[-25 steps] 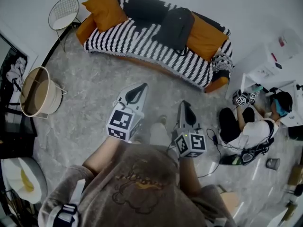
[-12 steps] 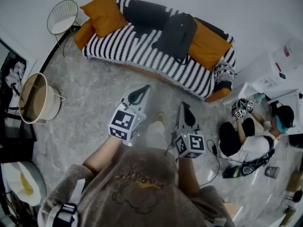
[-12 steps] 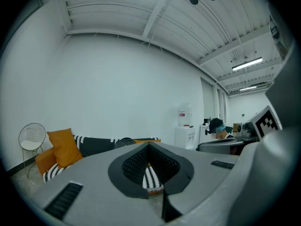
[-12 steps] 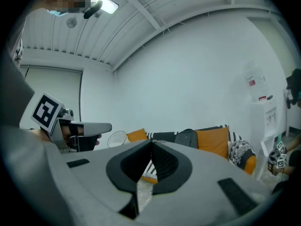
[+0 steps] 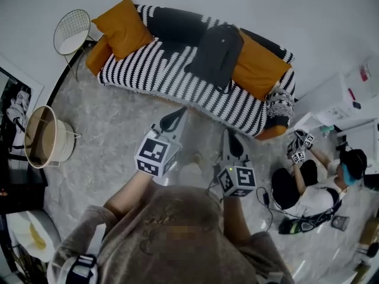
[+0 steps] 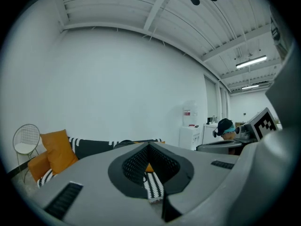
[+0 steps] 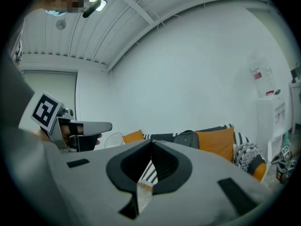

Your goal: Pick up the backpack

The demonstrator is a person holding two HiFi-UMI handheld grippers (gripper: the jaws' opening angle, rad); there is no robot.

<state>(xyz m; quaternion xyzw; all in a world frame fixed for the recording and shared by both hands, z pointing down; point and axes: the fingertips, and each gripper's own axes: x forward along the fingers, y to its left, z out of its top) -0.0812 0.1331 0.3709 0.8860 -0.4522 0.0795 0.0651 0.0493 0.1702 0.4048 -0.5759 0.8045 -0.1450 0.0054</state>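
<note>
The dark grey backpack (image 5: 216, 52) leans upright against the back of a black-and-white striped sofa (image 5: 166, 70), between two orange cushions. My left gripper (image 5: 179, 111) and right gripper (image 5: 230, 133) are held side by side over the grey floor, short of the sofa's front edge, both pointing at it. Both are shut with nothing between the jaws. In the right gripper view the backpack (image 7: 188, 138) shows just right of the shut jaw tips (image 7: 151, 143). In the left gripper view only its top (image 6: 125, 142) peeks over the jaws.
A white wire chair (image 5: 71, 28) stands left of the sofa. A round beige basket (image 5: 41, 136) sits on the floor at the left. A person (image 5: 308, 188) sits on the floor at the right, near white cabinets (image 5: 349, 93). Cables lie beside them.
The sofa and backpack have come nearer in the head view, as both grippers moved toward them together. Both have stayed shut.
</note>
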